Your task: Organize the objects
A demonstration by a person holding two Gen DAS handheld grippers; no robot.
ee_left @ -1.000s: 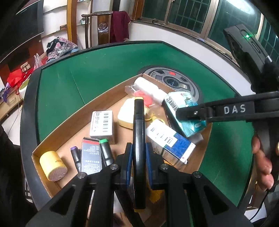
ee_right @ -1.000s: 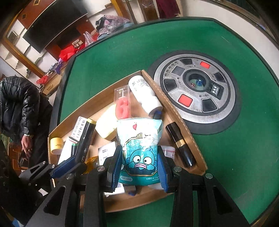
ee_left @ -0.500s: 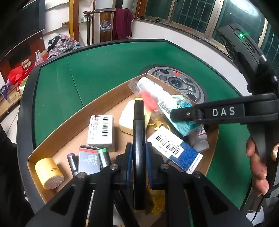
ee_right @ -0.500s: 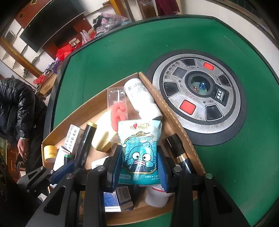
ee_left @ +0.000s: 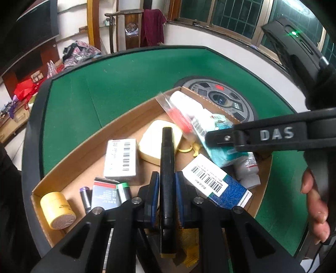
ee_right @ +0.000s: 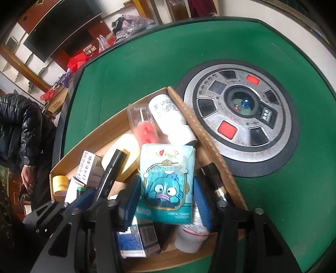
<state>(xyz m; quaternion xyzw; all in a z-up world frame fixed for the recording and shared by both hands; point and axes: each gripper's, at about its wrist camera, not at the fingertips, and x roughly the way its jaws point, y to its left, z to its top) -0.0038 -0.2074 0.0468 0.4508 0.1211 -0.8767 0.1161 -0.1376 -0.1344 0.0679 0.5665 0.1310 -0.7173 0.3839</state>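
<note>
Holding a black marker (ee_left: 167, 168) in my left tongs (ee_left: 167, 189), I feel the blue pads start to let go, but the marker is still between them. My right tongs (ee_right: 166, 189) are spreading too, with the blue tissue pack (ee_right: 167, 182) between the pads and gaps showing on both sides of it. Both tongs hang over the cardboard tray (ee_left: 69, 166). In the tray lie a white box (ee_left: 120, 157), a yellow jar (ee_left: 56, 206), a pale soap (ee_left: 151, 138), a white bottle (ee_right: 168, 115) and a pink thing in a clear case (ee_right: 145, 126). The tray sits on a green felt table (ee_left: 126, 79) with a round silver dial (ee_right: 241, 117) in the middle. Around the table I see a wooden chair (ee_left: 130, 27) with a red cloth (ee_left: 152, 27), dark windows (ee_left: 231, 14), and a person in a black coat (ee_right: 19, 130).
</note>
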